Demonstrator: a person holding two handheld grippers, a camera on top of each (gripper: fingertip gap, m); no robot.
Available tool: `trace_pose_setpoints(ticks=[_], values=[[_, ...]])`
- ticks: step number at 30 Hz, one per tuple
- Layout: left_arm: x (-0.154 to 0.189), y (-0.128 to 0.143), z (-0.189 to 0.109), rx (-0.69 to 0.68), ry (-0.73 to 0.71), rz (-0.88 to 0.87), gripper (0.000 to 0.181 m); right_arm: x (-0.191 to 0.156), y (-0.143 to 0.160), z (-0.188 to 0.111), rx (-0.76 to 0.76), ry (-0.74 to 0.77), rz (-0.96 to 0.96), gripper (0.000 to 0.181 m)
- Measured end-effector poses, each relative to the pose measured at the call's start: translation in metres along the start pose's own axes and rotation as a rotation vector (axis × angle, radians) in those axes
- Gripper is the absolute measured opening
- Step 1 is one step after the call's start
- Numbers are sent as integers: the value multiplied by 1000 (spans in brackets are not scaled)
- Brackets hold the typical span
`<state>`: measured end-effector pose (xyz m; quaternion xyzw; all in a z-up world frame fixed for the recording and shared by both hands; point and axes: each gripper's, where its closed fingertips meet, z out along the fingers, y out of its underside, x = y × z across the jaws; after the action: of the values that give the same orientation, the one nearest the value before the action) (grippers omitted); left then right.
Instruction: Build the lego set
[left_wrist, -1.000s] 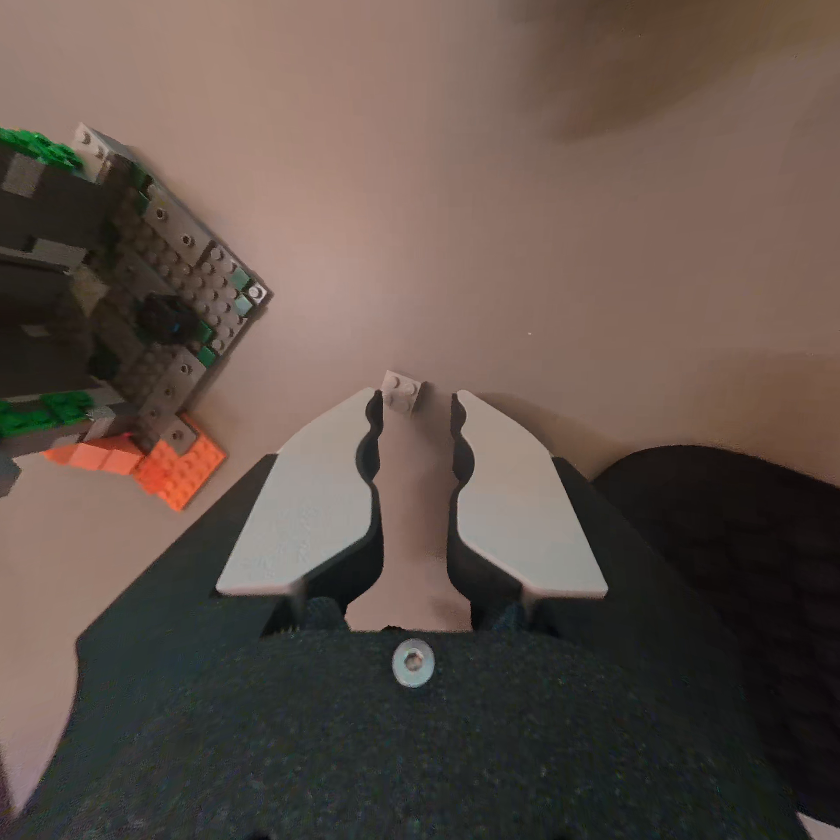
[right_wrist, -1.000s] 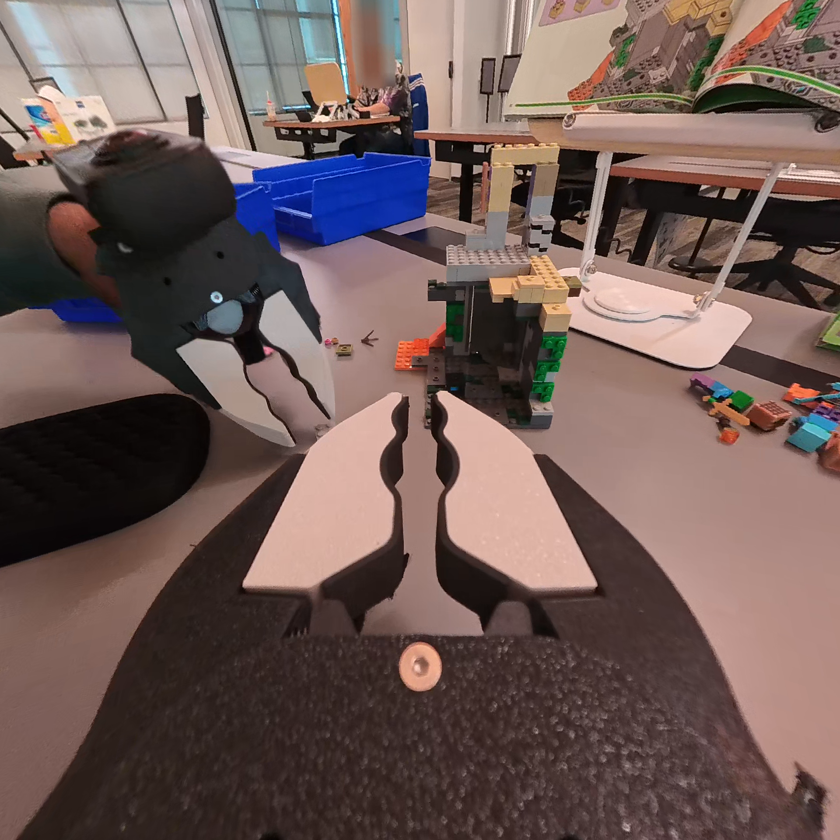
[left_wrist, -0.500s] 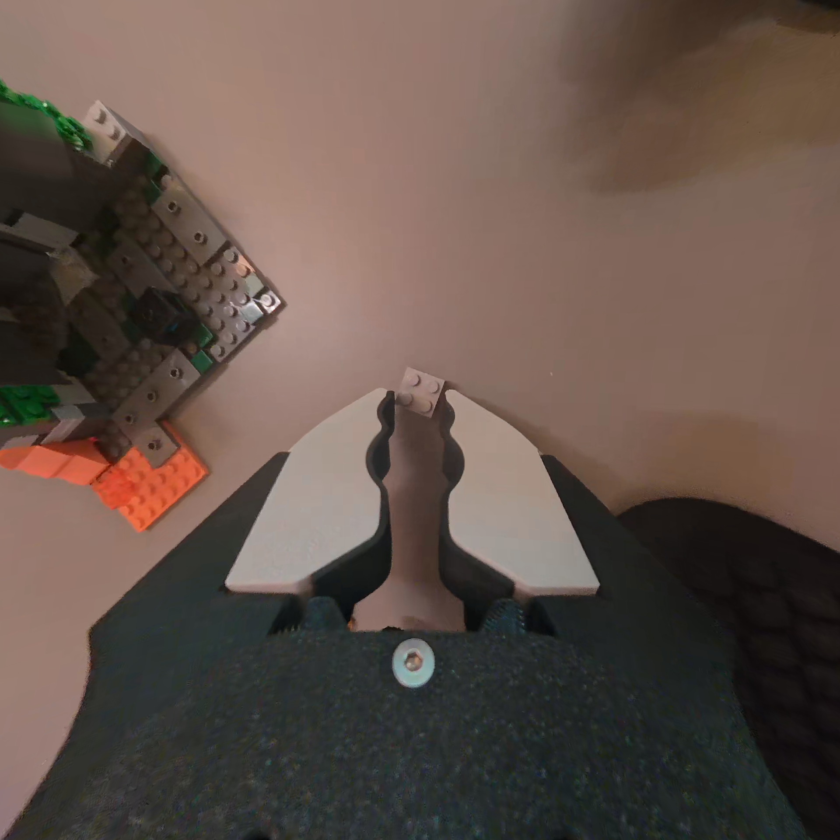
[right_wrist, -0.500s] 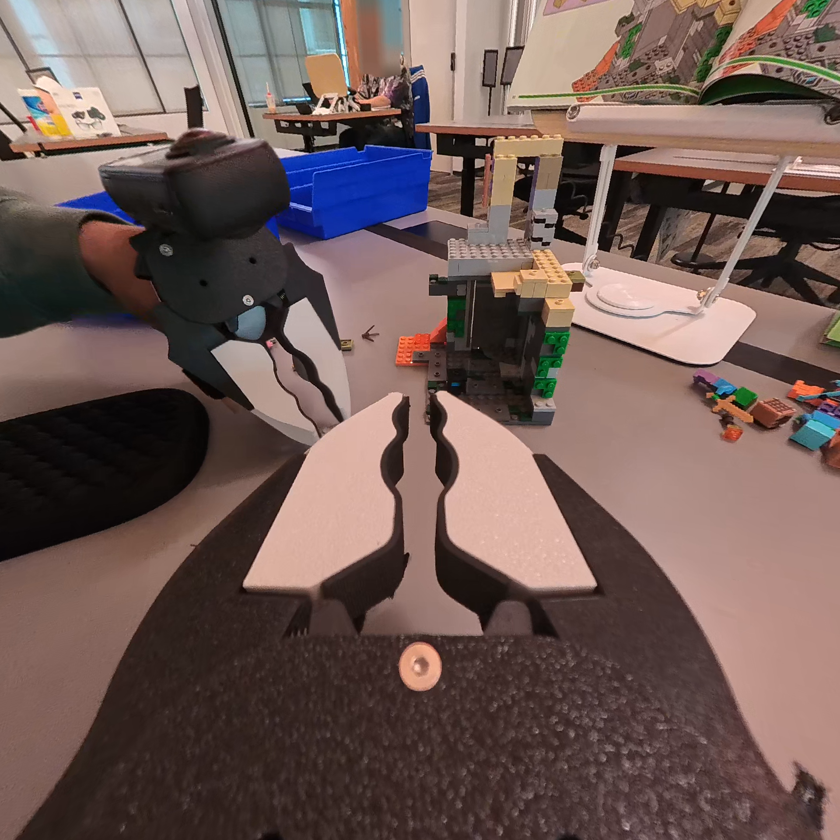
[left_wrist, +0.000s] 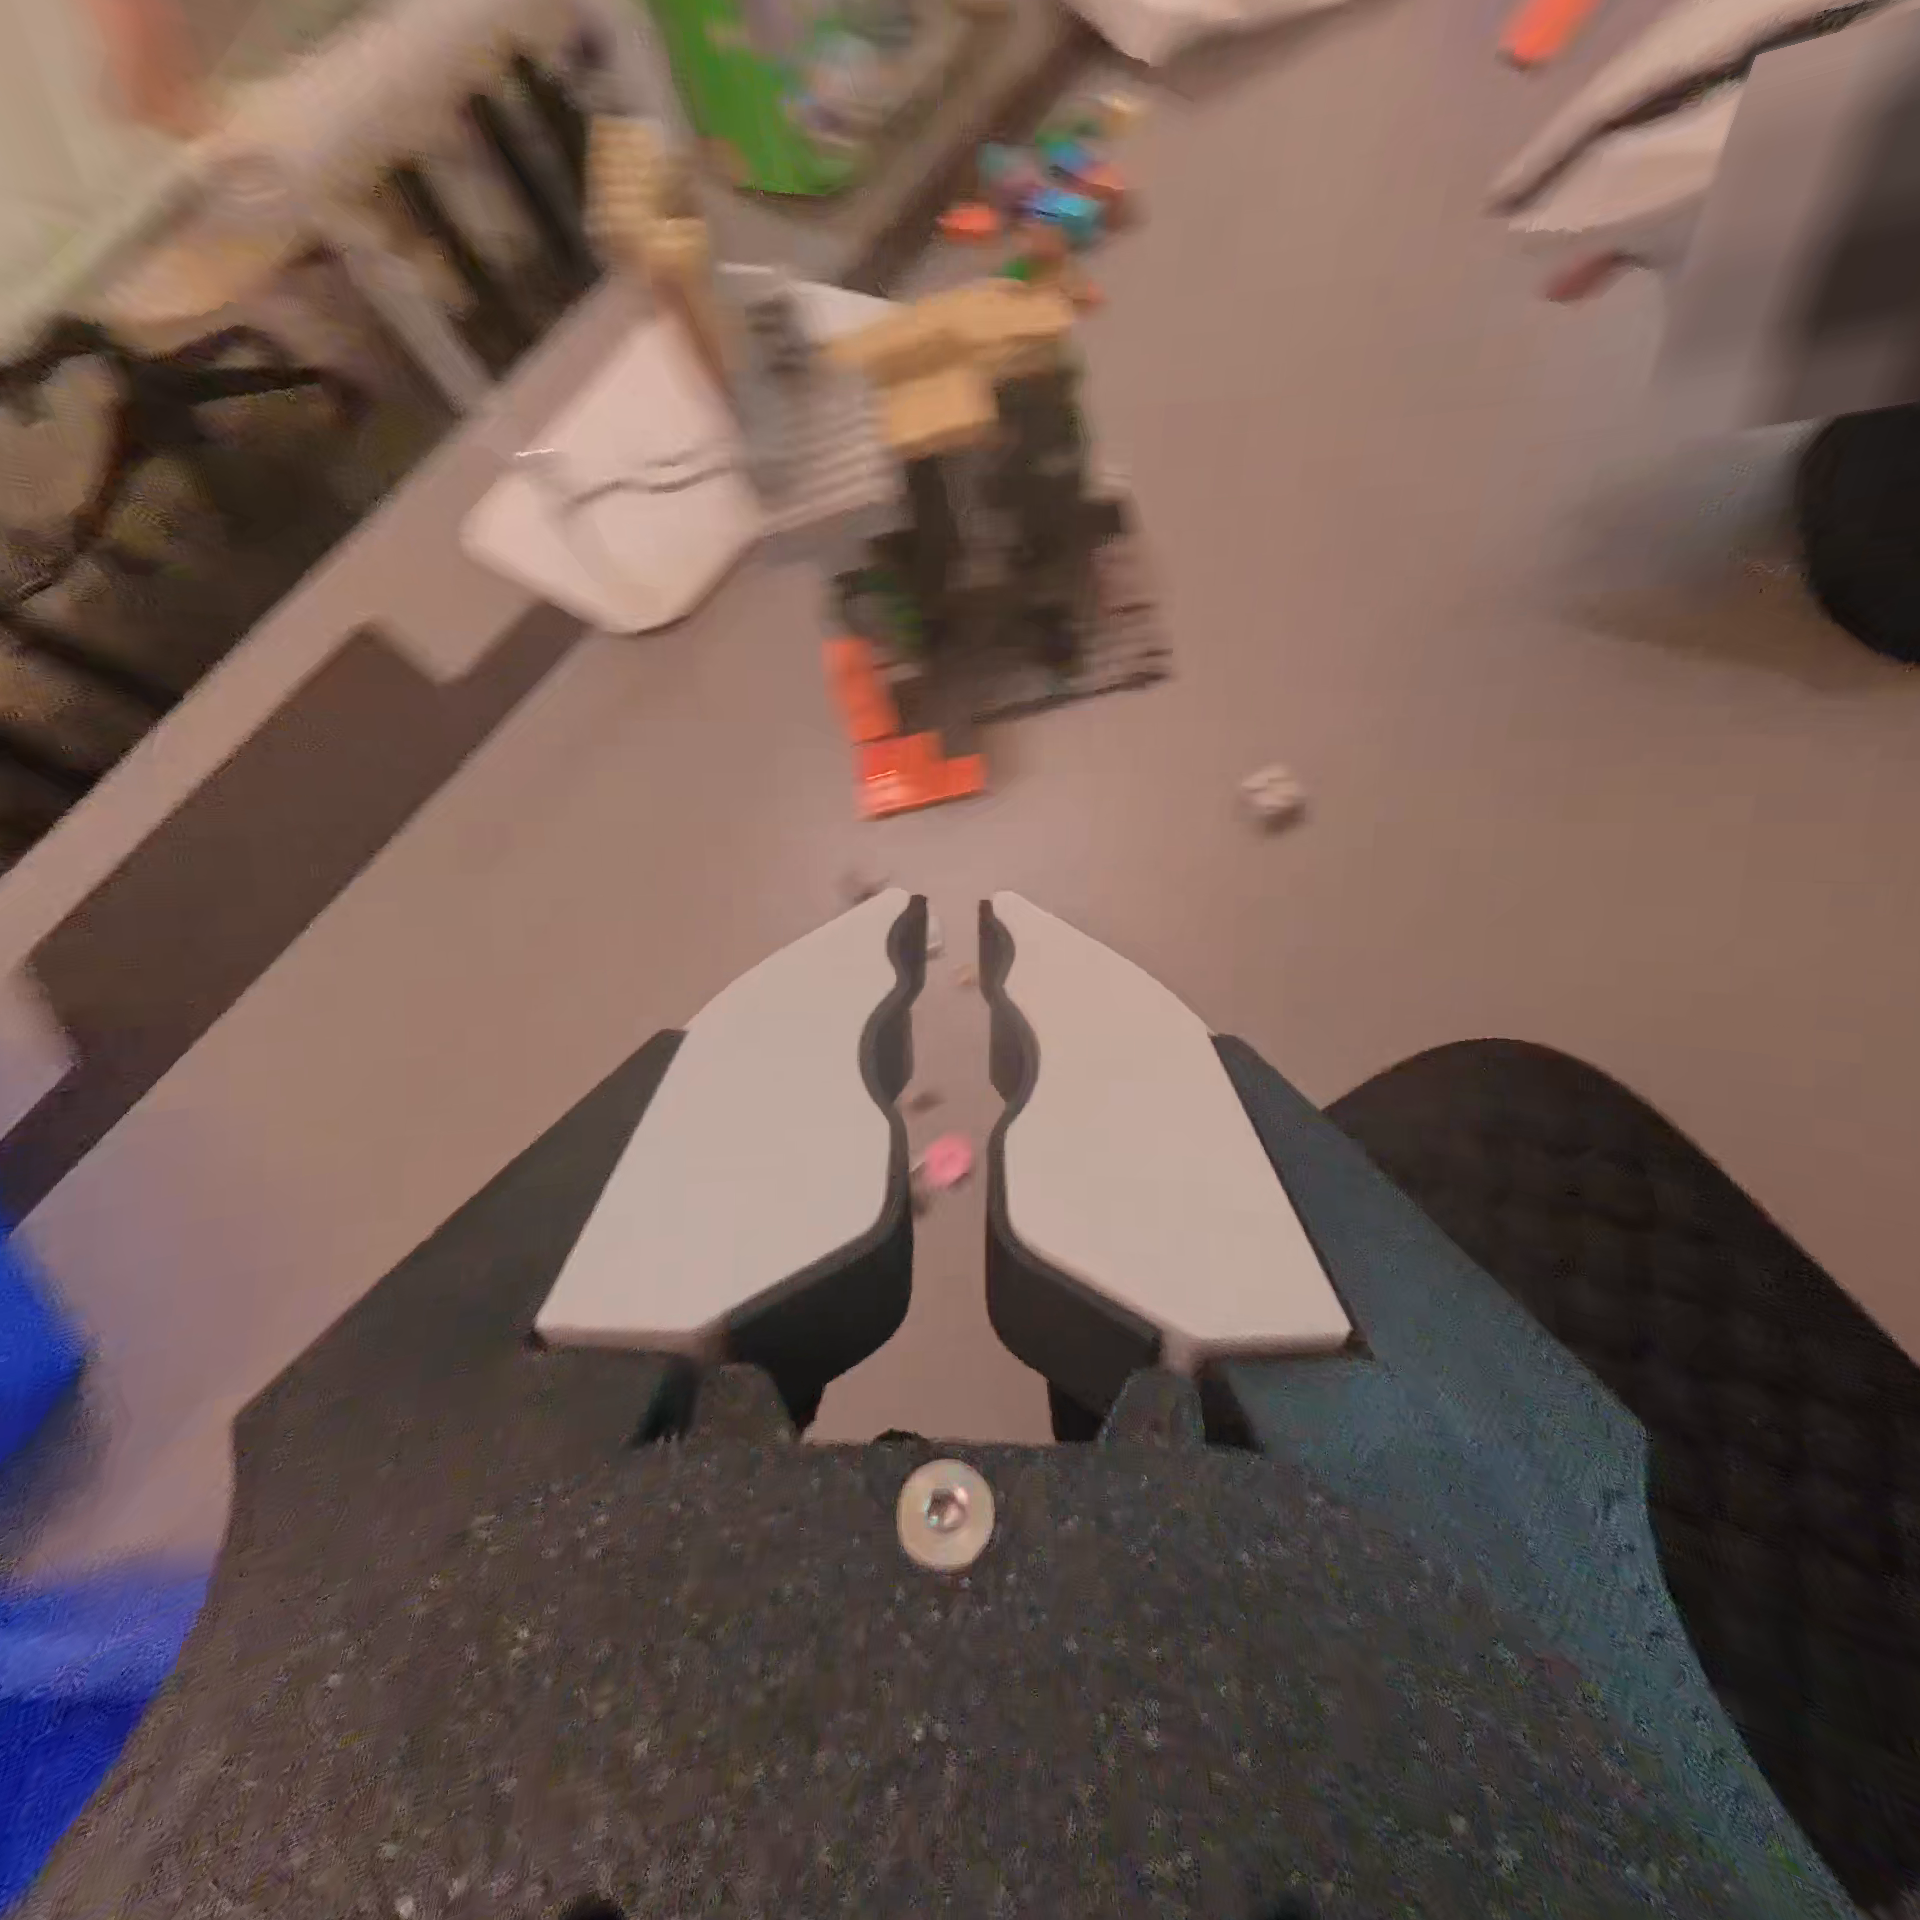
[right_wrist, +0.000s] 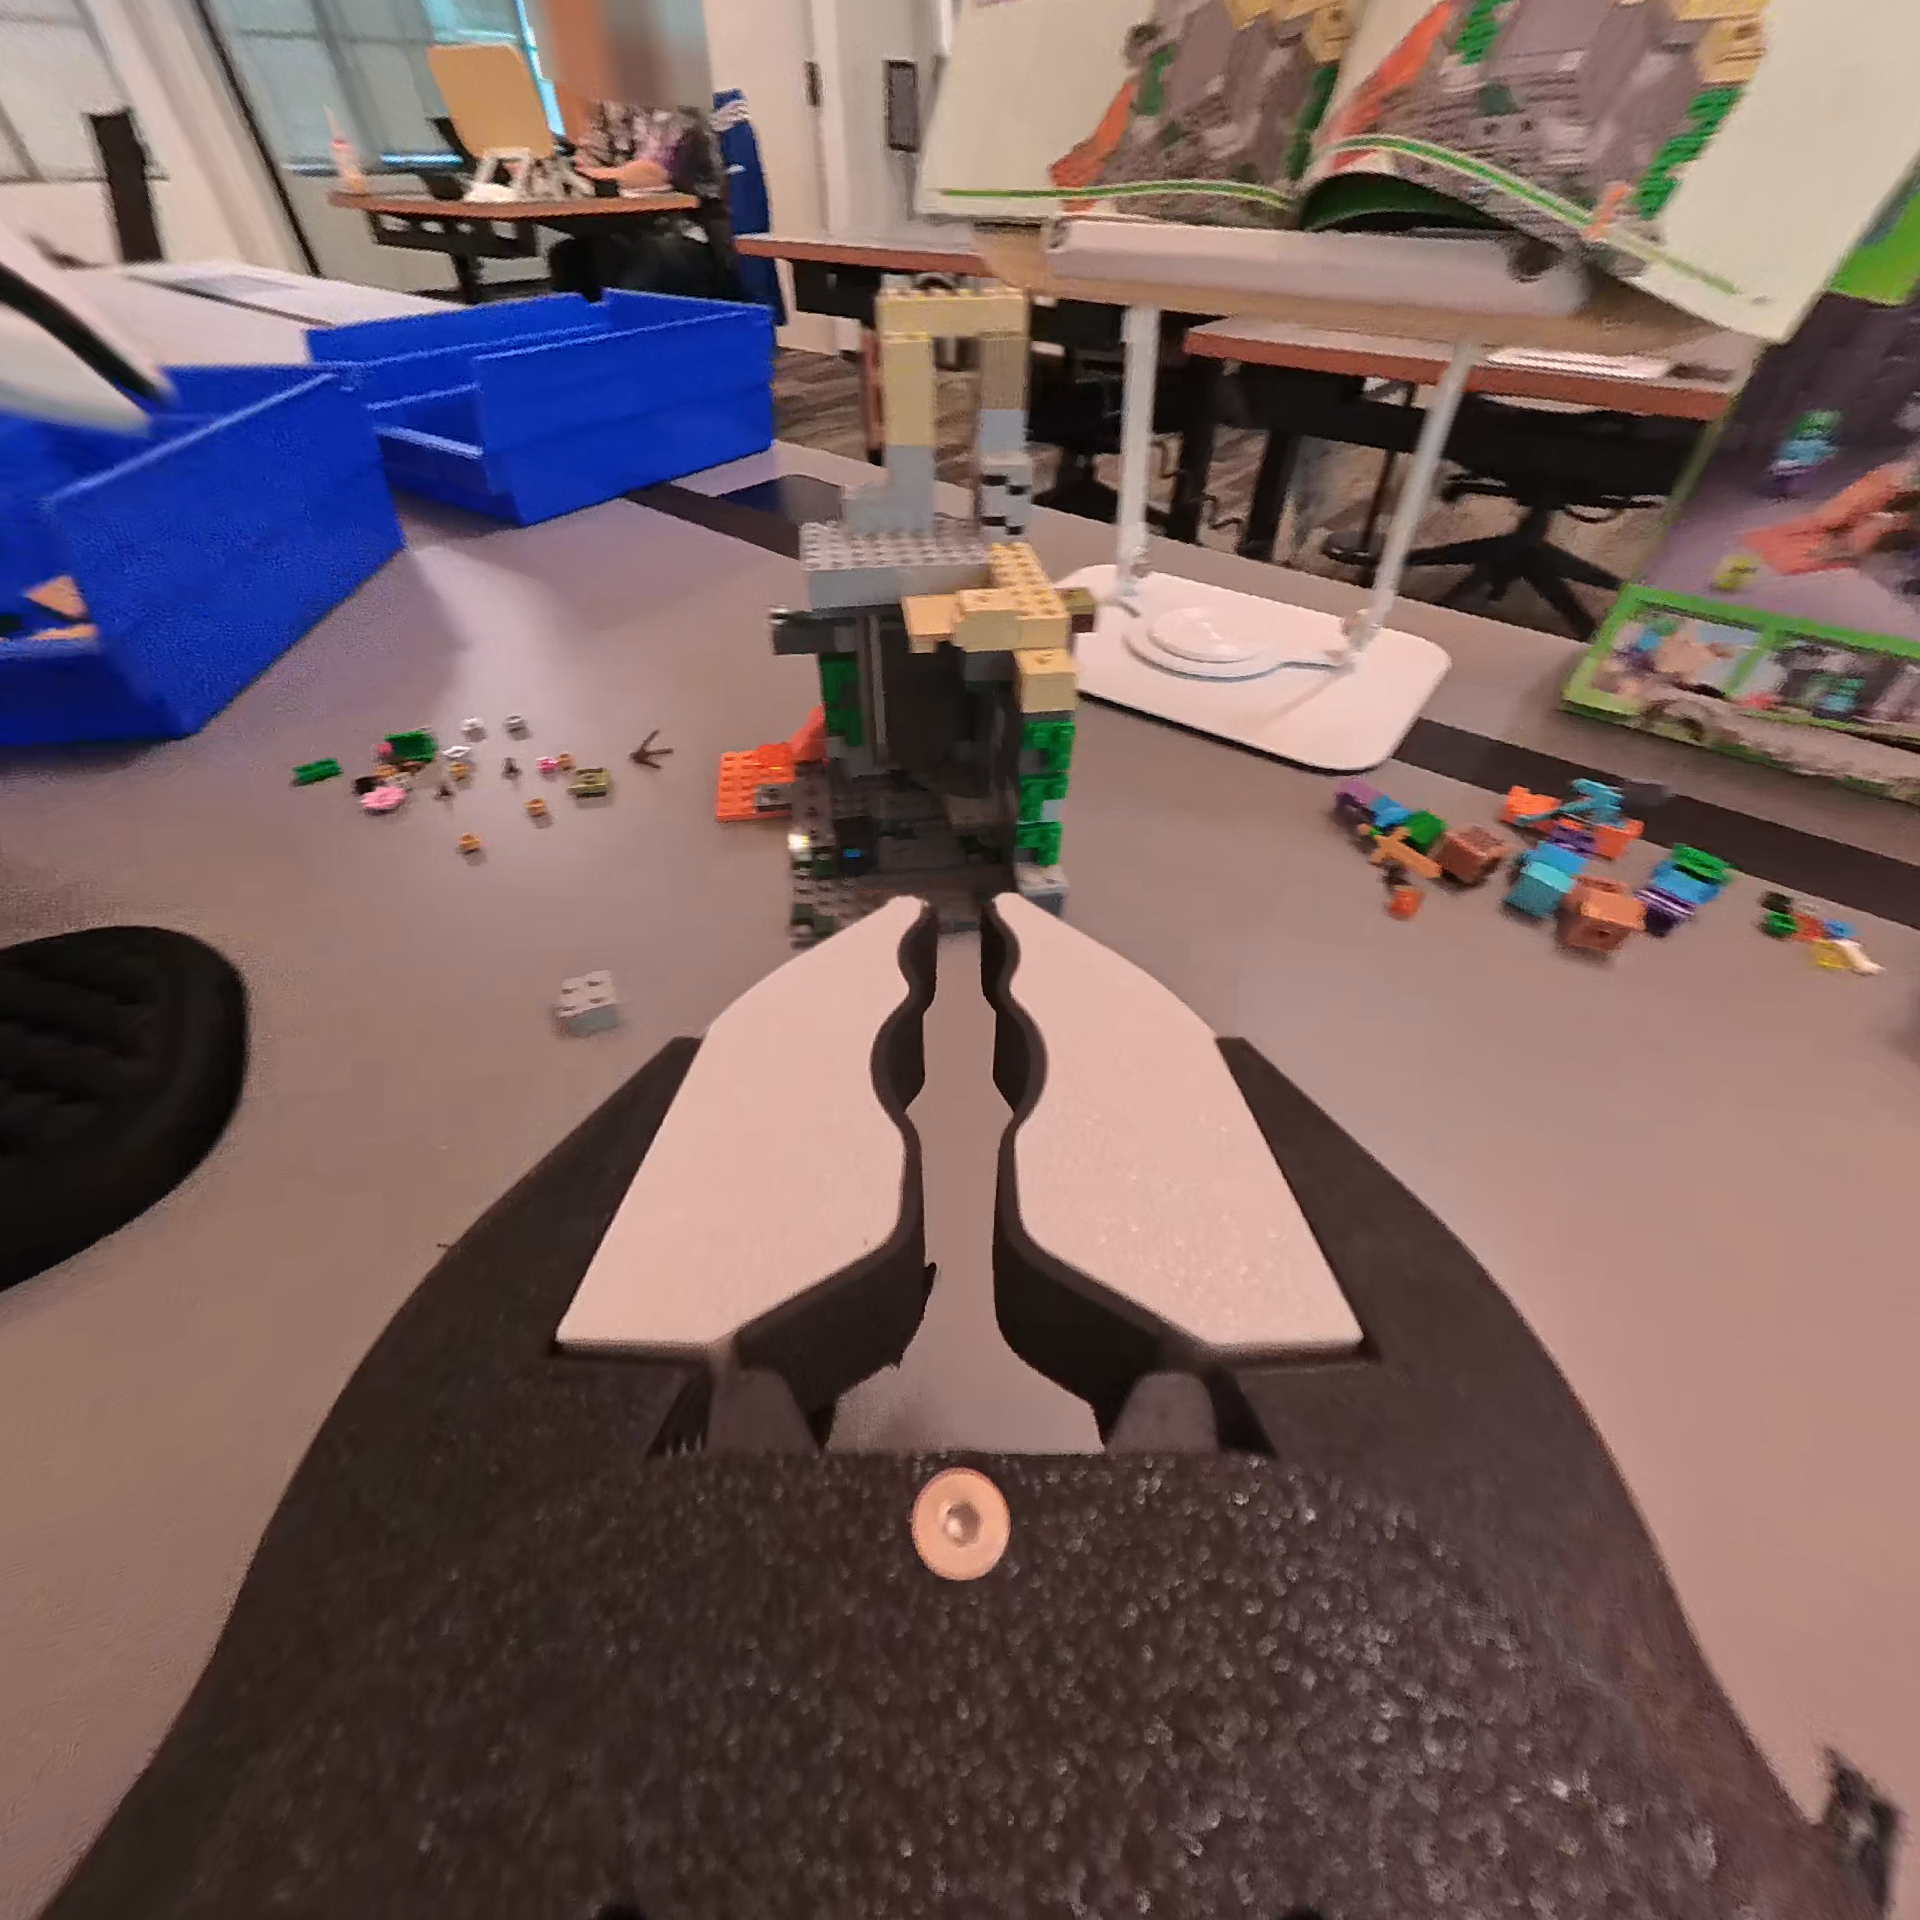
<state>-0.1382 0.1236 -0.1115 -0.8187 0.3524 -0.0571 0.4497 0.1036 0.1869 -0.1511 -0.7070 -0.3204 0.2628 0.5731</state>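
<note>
- Left gripper (left_wrist: 948, 914): fingers narrow, holding nothing; the small grey brick (left_wrist: 1272, 798) lies loose ahead-right of them.
- Right gripper (right_wrist: 958, 912): narrow, empty, aimed at the lego tower (right_wrist: 940, 665), likely to steady it.

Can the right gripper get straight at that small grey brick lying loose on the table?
Probably yes. The small grey brick lies alone on bare table, ahead-left of the right gripper, clear of the lego build. Its fingers hold nothing but look nearly closed.

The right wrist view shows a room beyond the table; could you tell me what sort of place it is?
Probably an office or lab: rows of desks, swivel chairs, and blue bins on the table.
</note>
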Motion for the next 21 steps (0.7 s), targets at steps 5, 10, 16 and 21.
trace_pose_setpoints(ticks=[5,10,16,21], values=[[-116,65,-92,0,-345,-257,0,37,0,-13,1,109,4,6],[-152,142,-120,-85,-372,-402,0,54,2,-16,16,117,25,0],[-121,204,-94,-319,-188,-382,15,55,8,-11,-2,123,8,0],[-105,236,-80,-506,-54,-371,30,55,9,-12,-3,131,1,0]])
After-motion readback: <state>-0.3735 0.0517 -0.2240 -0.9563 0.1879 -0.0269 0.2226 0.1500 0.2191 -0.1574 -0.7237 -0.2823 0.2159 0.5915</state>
